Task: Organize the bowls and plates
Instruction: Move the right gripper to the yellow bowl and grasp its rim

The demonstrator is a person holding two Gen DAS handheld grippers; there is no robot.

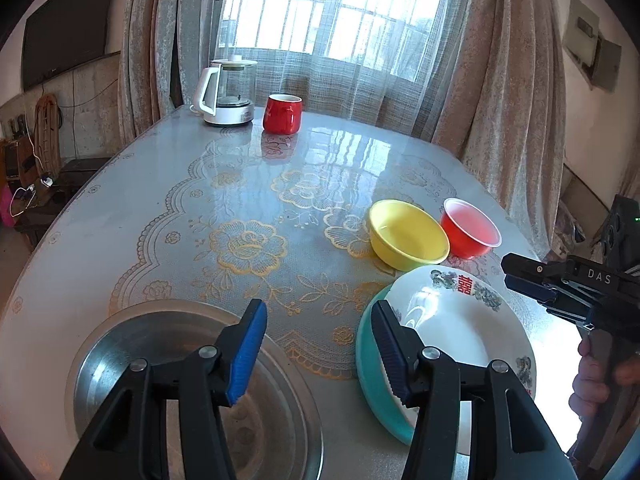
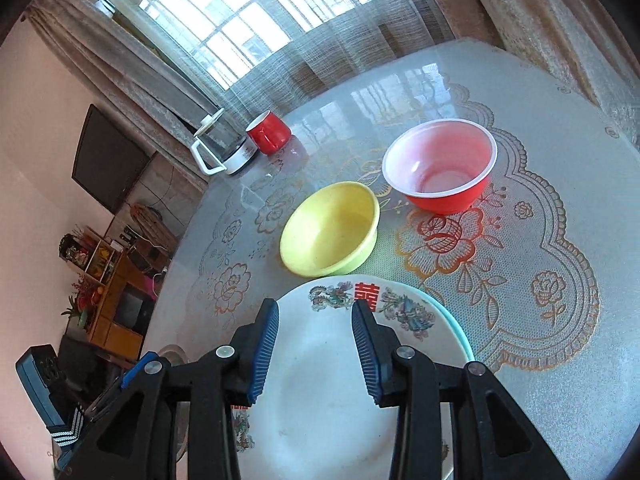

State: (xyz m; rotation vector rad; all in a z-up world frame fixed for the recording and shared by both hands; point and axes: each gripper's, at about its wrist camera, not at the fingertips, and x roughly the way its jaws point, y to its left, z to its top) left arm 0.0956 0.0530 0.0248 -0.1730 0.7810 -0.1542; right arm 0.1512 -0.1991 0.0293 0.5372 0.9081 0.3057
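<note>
A: Left claw [image 1: 320, 354] state?
B: Jaws were apart, nothing between them. It hung above the bench [image 1: 120, 248], with the steel plate [image 1: 132, 344] under its left finger and the teal plate [image 1: 366, 354] edge under its right finger.

A: Right claw [image 2: 315, 350]?
B: Jaws also spread, empty. It sat over the white plate [image 2: 320, 392], fingers framing the red character on the far rim. In the left wrist view it showed at the right edge, held by a hand [image 1: 596, 376], apparently beside the plate stack; contact could not be judged.

A: Where were the dishes?
B: White plate lay on the teal plate, teal showing only as a crescent along one side. Yellow bowl [image 2: 330, 230] stood just beyond the stack, near the white rim. Red bowl [image 2: 440, 168] stood just beside the yellow one, both upright and empty.

A: Free room?
B: The bench middle, between the steel plate and the bowls, was bare patterned cloth. Kettle [image 1: 230, 94] and red mug [image 1: 282, 114] stood well apart at the far edge, by the curtain [image 1: 504, 80].

A: Anything hidden?
B: Near sides of the steel plate and the plate stack were covered by the claw bodies. Steel plate was barely a sliver in the right wrist view.
</note>
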